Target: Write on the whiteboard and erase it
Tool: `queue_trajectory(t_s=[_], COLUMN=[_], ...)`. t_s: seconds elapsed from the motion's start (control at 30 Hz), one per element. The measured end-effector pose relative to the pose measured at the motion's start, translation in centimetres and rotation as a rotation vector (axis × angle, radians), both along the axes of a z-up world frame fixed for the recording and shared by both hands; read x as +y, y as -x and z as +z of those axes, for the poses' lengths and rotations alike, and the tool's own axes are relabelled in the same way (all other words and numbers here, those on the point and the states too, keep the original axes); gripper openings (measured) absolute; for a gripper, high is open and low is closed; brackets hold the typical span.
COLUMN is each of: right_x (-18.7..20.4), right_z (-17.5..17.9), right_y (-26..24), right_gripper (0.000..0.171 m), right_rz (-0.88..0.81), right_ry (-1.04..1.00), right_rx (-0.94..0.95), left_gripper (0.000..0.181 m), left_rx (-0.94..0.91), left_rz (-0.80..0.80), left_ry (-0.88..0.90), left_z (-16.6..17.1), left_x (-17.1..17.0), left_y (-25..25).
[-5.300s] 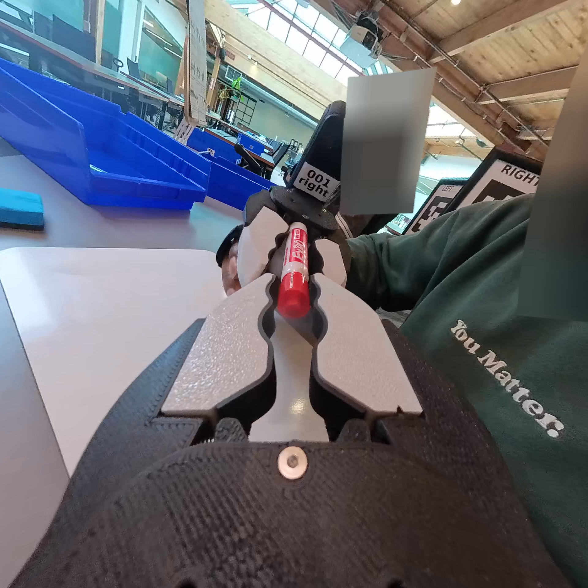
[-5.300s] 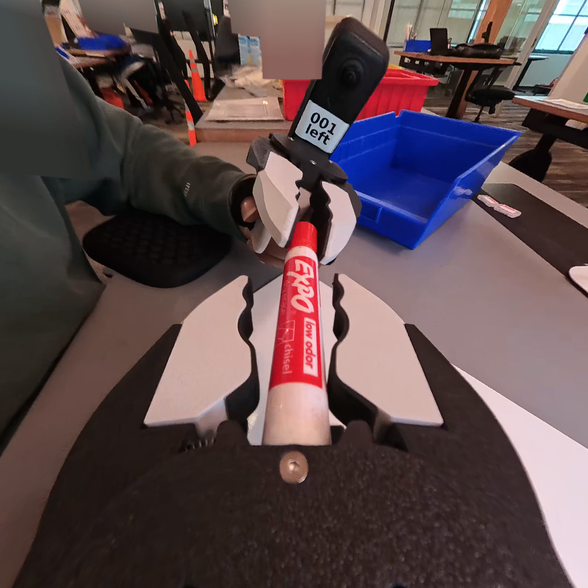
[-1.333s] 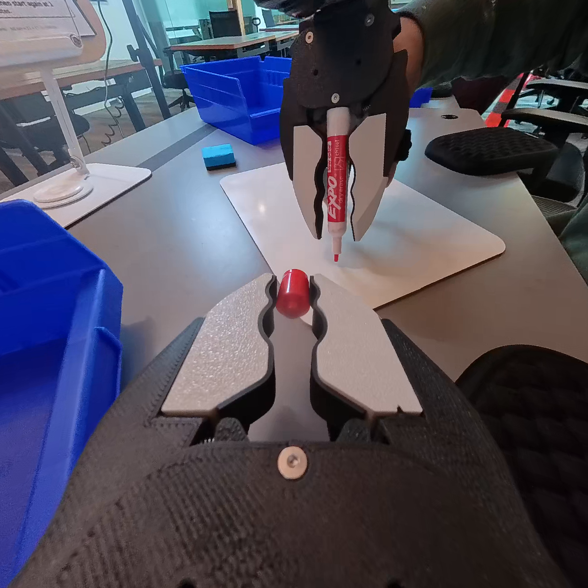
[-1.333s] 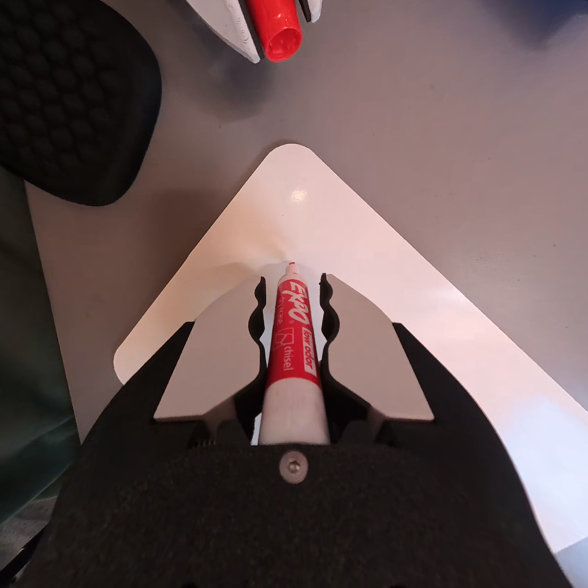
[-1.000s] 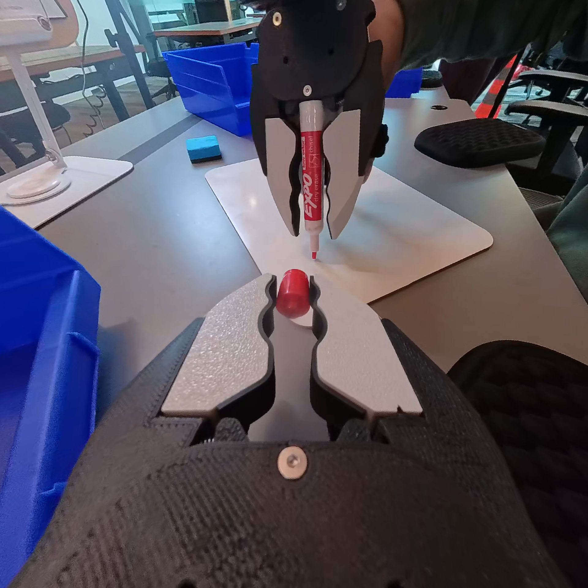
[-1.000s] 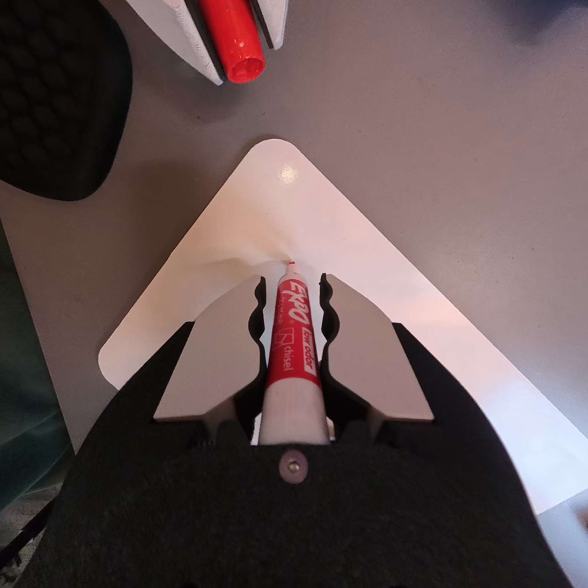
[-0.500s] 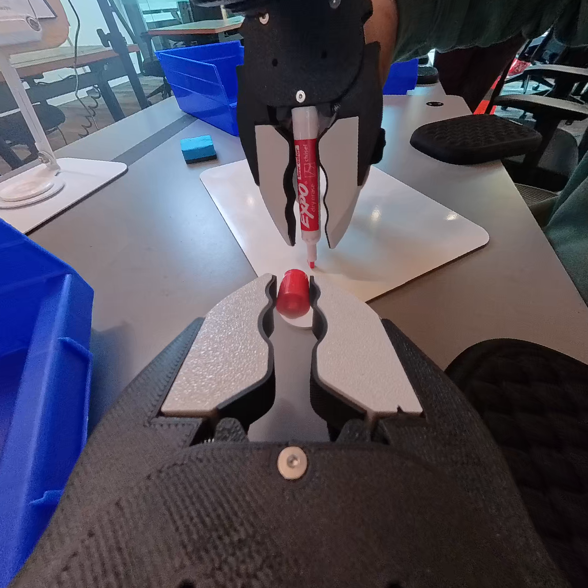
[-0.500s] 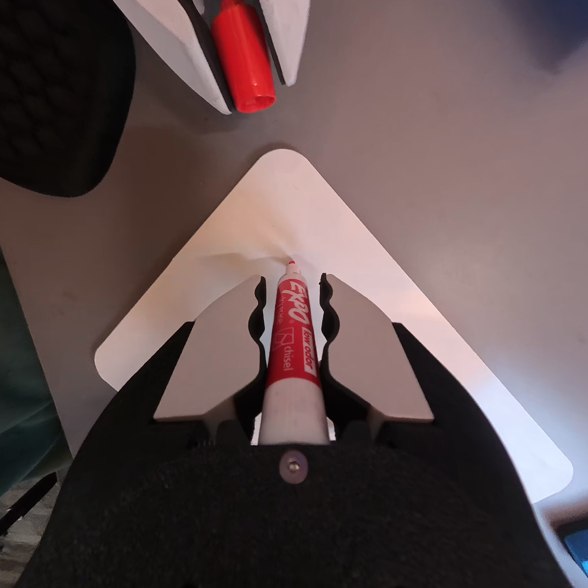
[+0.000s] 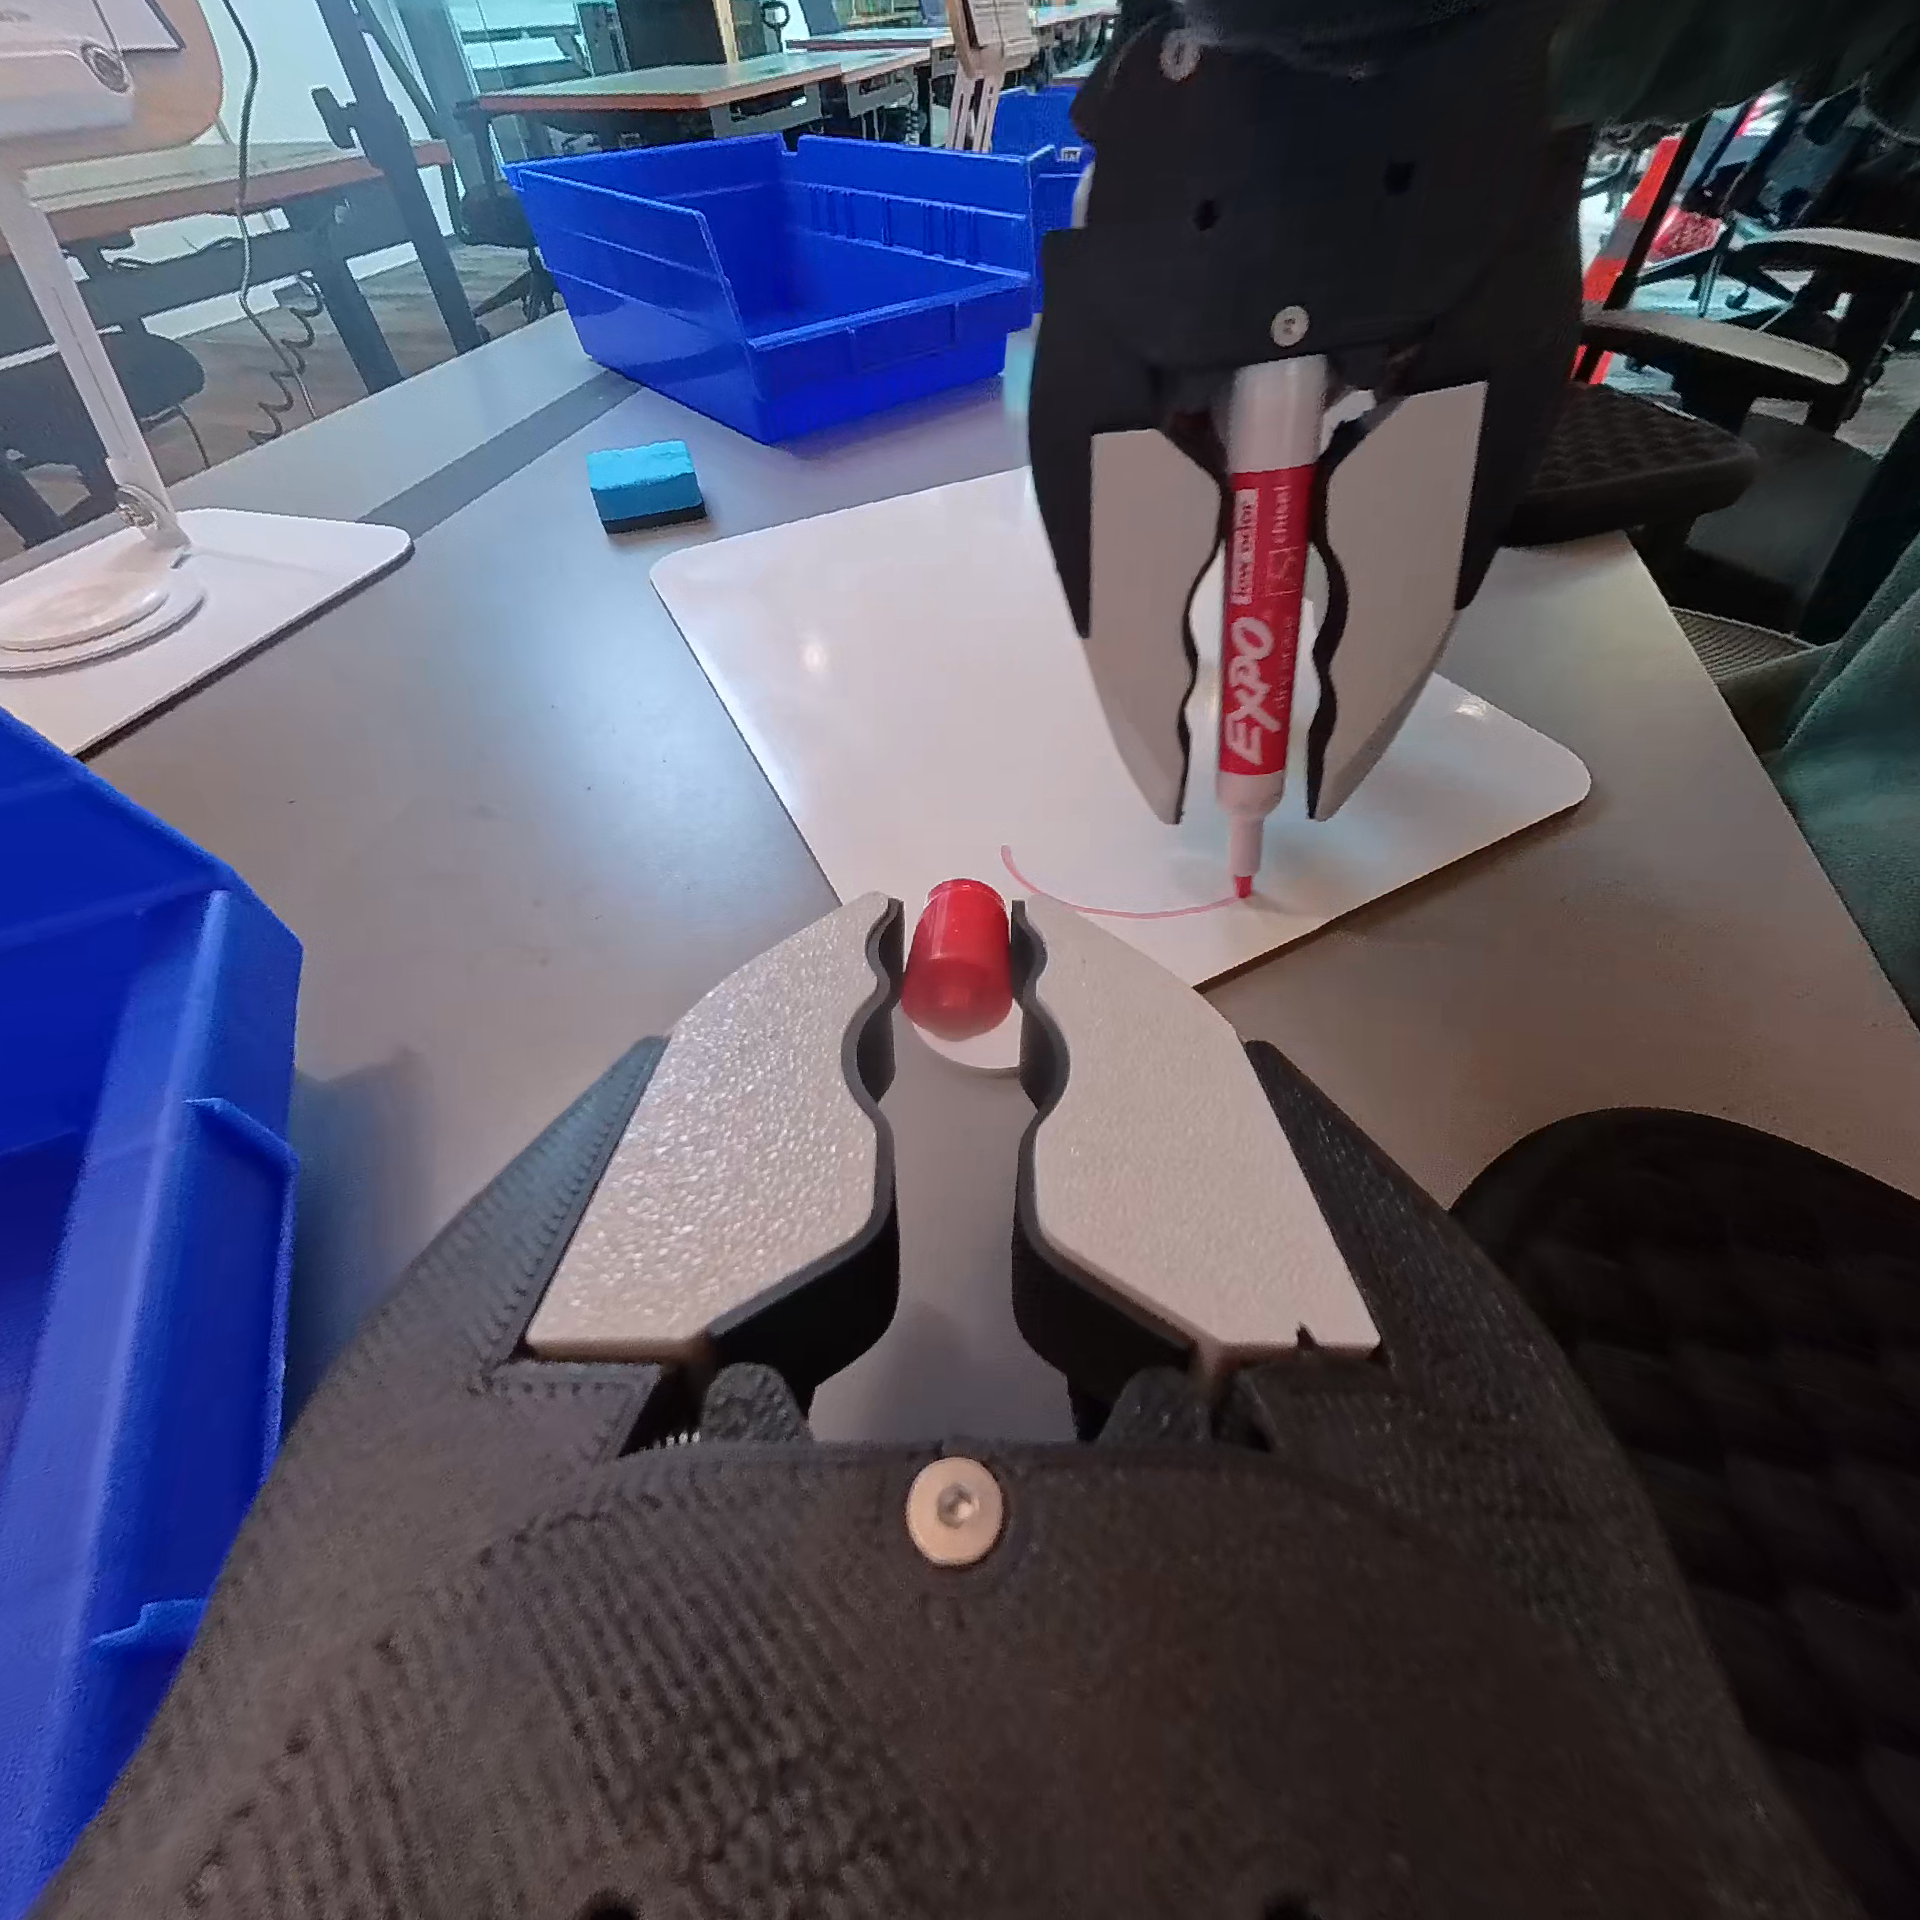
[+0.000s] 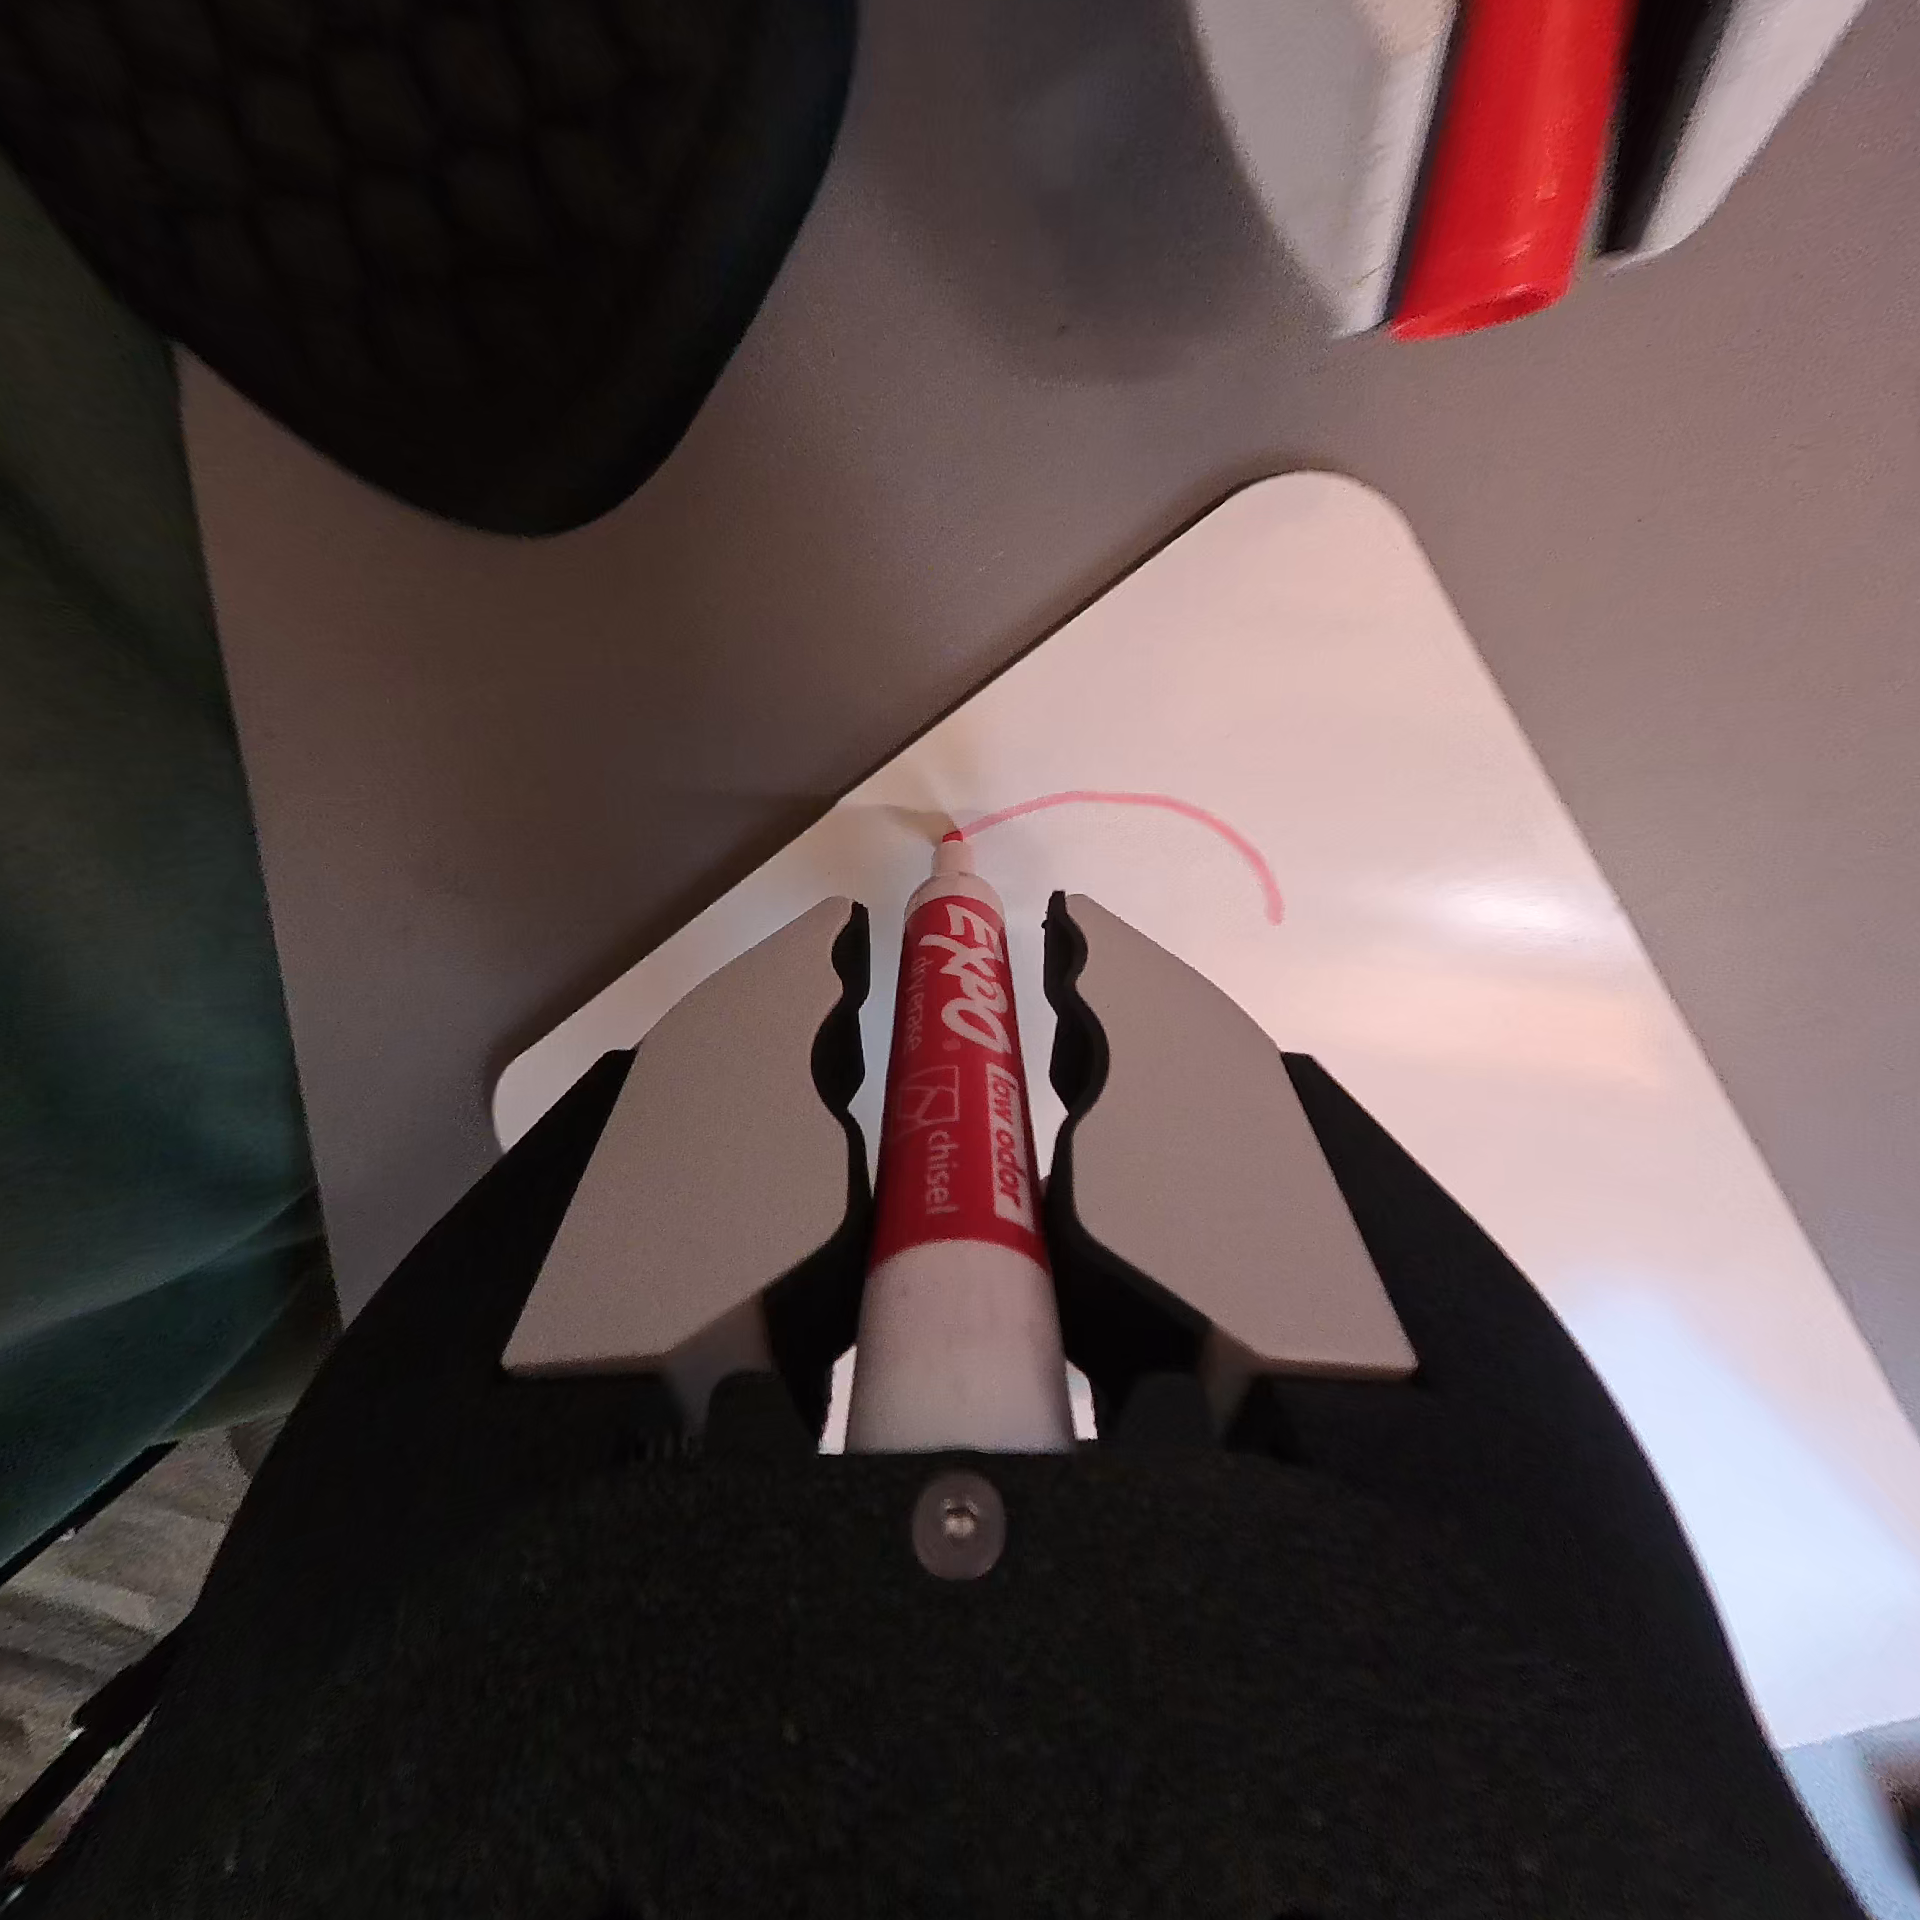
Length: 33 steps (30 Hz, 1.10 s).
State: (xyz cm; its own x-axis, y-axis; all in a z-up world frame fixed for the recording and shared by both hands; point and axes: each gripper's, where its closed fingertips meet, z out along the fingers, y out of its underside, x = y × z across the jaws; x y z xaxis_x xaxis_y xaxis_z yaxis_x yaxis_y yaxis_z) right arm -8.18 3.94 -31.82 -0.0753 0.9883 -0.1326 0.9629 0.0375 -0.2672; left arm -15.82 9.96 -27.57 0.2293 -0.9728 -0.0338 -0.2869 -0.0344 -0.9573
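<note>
1. At far left of the left wrist view a blue bin (image 9: 125, 1195) stands close to the left tool; it is best given a wide berth so that nothing gets knocked.
2. The blue eraser (image 9: 644, 485) lies on the grey worktop (image 9: 499, 831), just off the whiteboard's far corner and near a second blue bin (image 9: 790, 281). It is judged to be wanted only after the writing is done, so it should be left where it is.
3. The left tool (image 9: 956, 935) is pinched on the red cap (image 9: 956, 977), held low over the near corner of the whiteboard (image 9: 935, 665). It should be held level and clear of the stroke, the cap kept ready for recapping.
4. A thin red curve (image 9: 1101, 902) has been drawn near the whiteboard's front edge. The mark is faint, so slightly firmer, even pressure is advised.
5. The right tool (image 9: 1242, 810) is clamped on the red marker (image 9: 1257, 665), which stands nearly upright with its tip touching the board at the end of the curve. In the right wrist view the marker (image 10: 961, 1081) sits deep between the jaws, its tip at the red curve (image 10: 1174, 821).
6. The tip is close to the board's edge; the stroke is best turned back toward the middle of the board (image 10: 1403, 935), so that no ink lands on the worktop (image 10: 935, 364).
</note>
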Motion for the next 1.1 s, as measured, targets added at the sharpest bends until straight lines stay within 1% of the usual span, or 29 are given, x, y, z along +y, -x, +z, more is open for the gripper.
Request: queue_trajectory(t_s=[0.13,0.27,0.37,0.53,0.67,0.83,1.1], right_x=[-1.1,-1.1,-0.1,3.0,5.2,6.5,6.0], right_z=[0.0,0.1,0.1,0.1,0.1,0.1,0.1], right_y=[-2.0,-4.4,-5.9,-7.2,-6.7,-4.5,-1.0], right_gripper=[0.033,0.033,0.033,0.032,0.032,0.032,0.032], right_rz=[-0.01,-0.048,-0.082,-0.129,-0.118,-0.064,0.018], right_ry=[0.006,0.005,-0.017,-0.072,-0.112,-0.135,-0.128], right_rx=[-0.036,-0.082,-0.111,-0.144,-0.149,-0.141,-0.096], left_gripper=[0.02,0.02,0.02,0.02,0.02,0.02,0.02], left_rx=[-0.003,-0.004,-0.005,-0.006,-0.005,-0.004,-0.004], left_rz=[0.002,0.002,0.002,0.004,0.003,0.001,0.0], left_ry=[0.005,0.009,0.012,0.011,0.009,0.007,0.009], left_z=[0.0,0.0,0.0,0.0,0.0,0.0,0.0], left_x=[0.0,0.0,0.0,0.0,-0.1,-0.2,-0.3], left_y=[0.0,0.0,0.0,0.0,-0.1,-0.1,-0.1])
